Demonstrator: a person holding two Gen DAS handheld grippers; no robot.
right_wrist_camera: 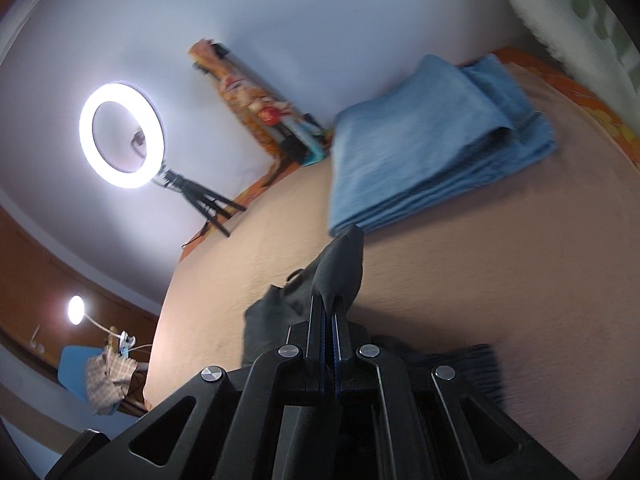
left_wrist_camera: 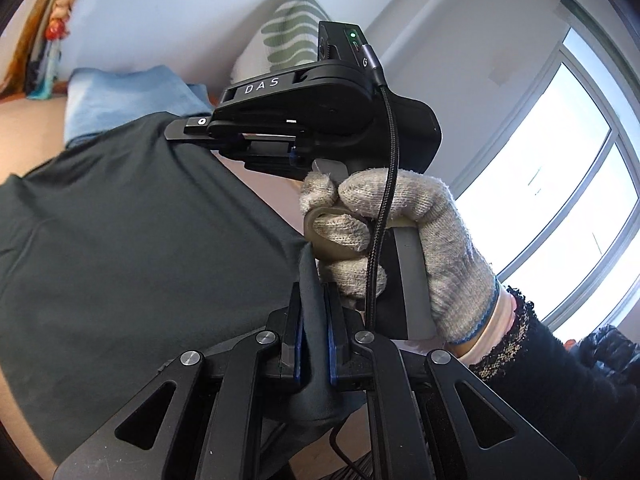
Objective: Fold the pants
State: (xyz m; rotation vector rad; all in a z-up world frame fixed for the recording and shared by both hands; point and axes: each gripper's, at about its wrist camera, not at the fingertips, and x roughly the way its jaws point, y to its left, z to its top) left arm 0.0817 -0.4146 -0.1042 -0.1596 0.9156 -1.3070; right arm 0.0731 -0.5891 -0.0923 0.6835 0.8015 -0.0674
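Dark grey pants (left_wrist_camera: 120, 232) hang stretched in the left wrist view, over the pink bed. My left gripper (left_wrist_camera: 314, 300) is shut on one edge of the pants, cloth pinched between its blue pads. The right gripper's black body (left_wrist_camera: 320, 120), held by a gloved hand (left_wrist_camera: 400, 232), shows just beyond, with its fingers at the pants' far edge. In the right wrist view my right gripper (right_wrist_camera: 329, 304) is shut on a corner of the dark pants (right_wrist_camera: 340, 264), held above the bed.
A folded light blue garment (right_wrist_camera: 432, 140) lies on the pink bed (right_wrist_camera: 500, 300) and also shows in the left wrist view (left_wrist_camera: 120, 96). A patterned pillow (left_wrist_camera: 292, 32) leans at the wall. A ring light (right_wrist_camera: 122, 135) on a tripod stands at the bedside. A window (left_wrist_camera: 560, 180) is on the right.
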